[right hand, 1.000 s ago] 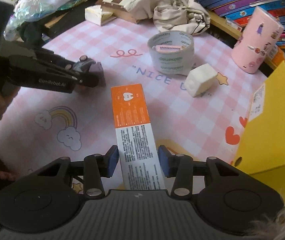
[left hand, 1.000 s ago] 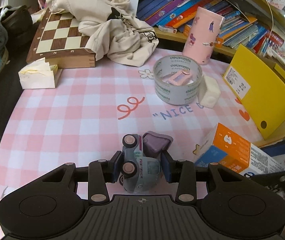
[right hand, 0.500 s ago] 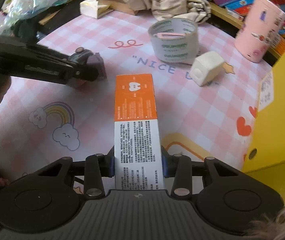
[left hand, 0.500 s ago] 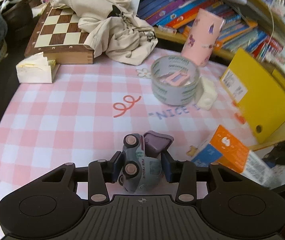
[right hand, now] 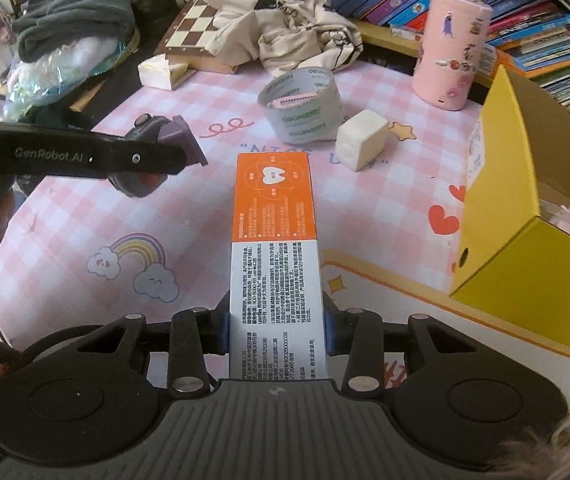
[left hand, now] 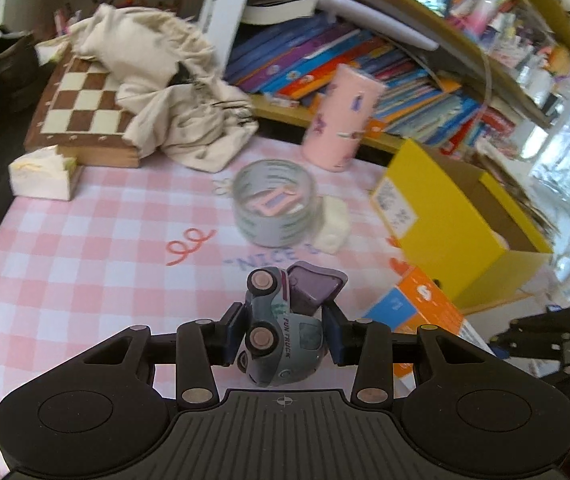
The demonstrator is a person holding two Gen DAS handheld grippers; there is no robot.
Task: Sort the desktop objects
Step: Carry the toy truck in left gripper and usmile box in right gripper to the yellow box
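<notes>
Holding two items at once, I have the left tongs point(left hand: 285, 334) clamped on the toy truck point(left hand: 281, 336), which lies on its side, wheels facing nine o'clock, so the pads press on its roof and underside. My right tongs point(right hand: 276, 330) are clamped on the near end of the toothpaste box point(right hand: 275, 248), leaving its orange end reaching toward twelve o'clock. Both items seem to be off the tabletop point(right hand: 85, 208). At three o'clock stands the open yellow box point(right hand: 525, 216), which I judge the likely bin for both. Tape roll point(right hand: 301, 104), white cube point(right hand: 361, 138) and pink cup point(right hand: 451, 48) wait near twelve o'clock, not yet sorted.
</notes>
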